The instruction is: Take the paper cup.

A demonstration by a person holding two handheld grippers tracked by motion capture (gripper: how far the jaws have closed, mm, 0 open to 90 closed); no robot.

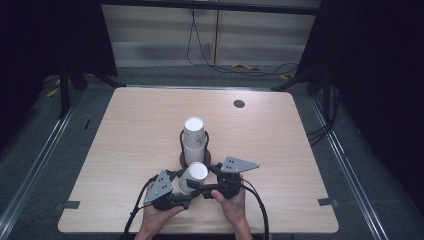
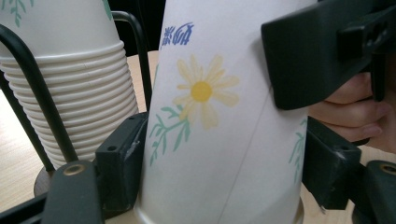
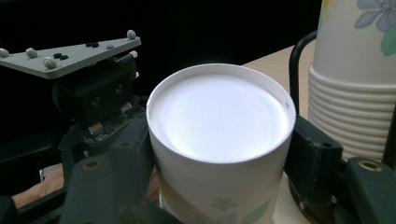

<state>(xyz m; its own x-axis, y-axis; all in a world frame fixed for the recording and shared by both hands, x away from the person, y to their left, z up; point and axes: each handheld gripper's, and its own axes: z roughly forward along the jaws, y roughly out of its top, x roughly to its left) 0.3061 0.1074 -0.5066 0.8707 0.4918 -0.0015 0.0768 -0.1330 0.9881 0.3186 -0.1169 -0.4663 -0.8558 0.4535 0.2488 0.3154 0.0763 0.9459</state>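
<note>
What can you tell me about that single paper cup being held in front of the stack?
The paper cup is white, printed with a yellow daisy, green sprigs and blue writing. It is upside down, its flat bottom up, and tilted. The left hand-held gripper clamps its wide end, and the right hand-held gripper grips near its bottom.

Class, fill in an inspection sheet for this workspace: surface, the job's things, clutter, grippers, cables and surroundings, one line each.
Surface: light wooden table, with a small dark round fitting near its far edge.
Job's things: one upside-down paper cup with a daisy print, held between both grippers; a stack of cups in a black wire holder just behind it.
Clutter: nothing seen.
Grippers: left gripper has its pads on the cup near its rim; right gripper has its pads on the cup just under its base.
Cables: black cables trail from each gripper towards the person; more cables lie on the floor beyond the table.
Surroundings: dark curtains, grey floor, metal rails.
</note>
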